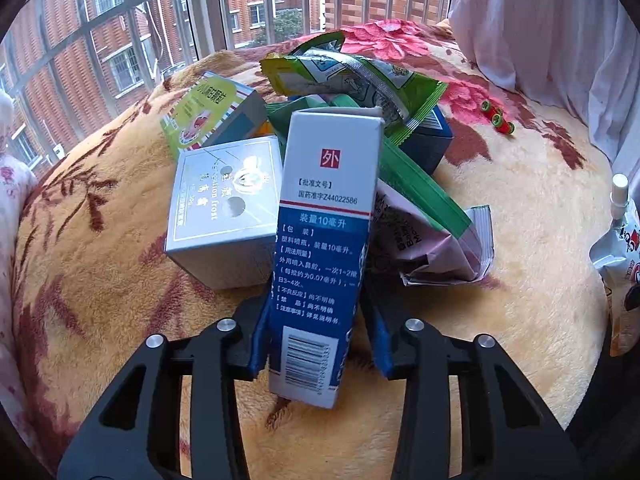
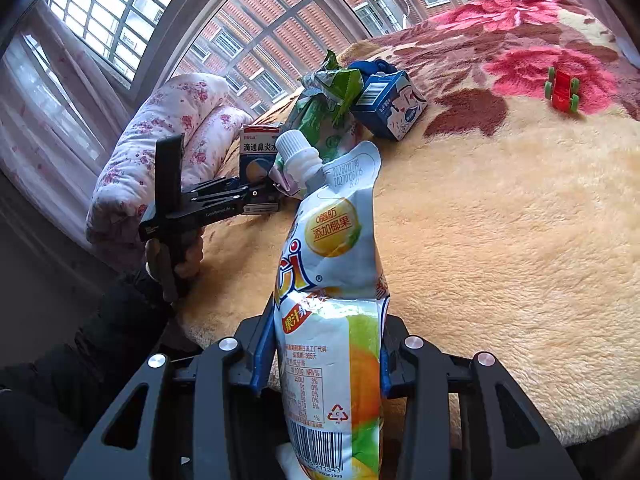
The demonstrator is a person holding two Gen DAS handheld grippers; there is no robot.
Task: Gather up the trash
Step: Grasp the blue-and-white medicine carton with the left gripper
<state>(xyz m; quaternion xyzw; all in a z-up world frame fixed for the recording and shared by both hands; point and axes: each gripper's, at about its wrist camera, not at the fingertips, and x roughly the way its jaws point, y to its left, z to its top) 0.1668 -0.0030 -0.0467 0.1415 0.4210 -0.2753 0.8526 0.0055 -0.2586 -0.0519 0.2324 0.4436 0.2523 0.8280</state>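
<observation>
My left gripper [image 1: 316, 300] is shut on a tall blue-and-white medicine box [image 1: 324, 200], which stands tilted in front of a trash pile on the blanket [image 1: 520, 220]. The pile holds a silver box [image 1: 224, 208], a green snack wrapper [image 1: 360, 76], a green-labelled box [image 1: 208, 112], a pink wrapper [image 1: 424, 248] and a dark blue carton [image 1: 432, 140]. My right gripper [image 2: 328, 320] is shut on a white spouted drink pouch [image 2: 332, 240] with orange and green print, held upright. The right wrist view shows a hand holding the left gripper [image 2: 256, 196] at the medicine box [image 2: 258, 152].
A small red and green toy [image 2: 562, 90] lies alone on the floral blanket, far right of the pile. A folded floral quilt [image 2: 168, 128] sits at the bed's left end by the barred window. White curtains [image 1: 540, 20] hang at the right.
</observation>
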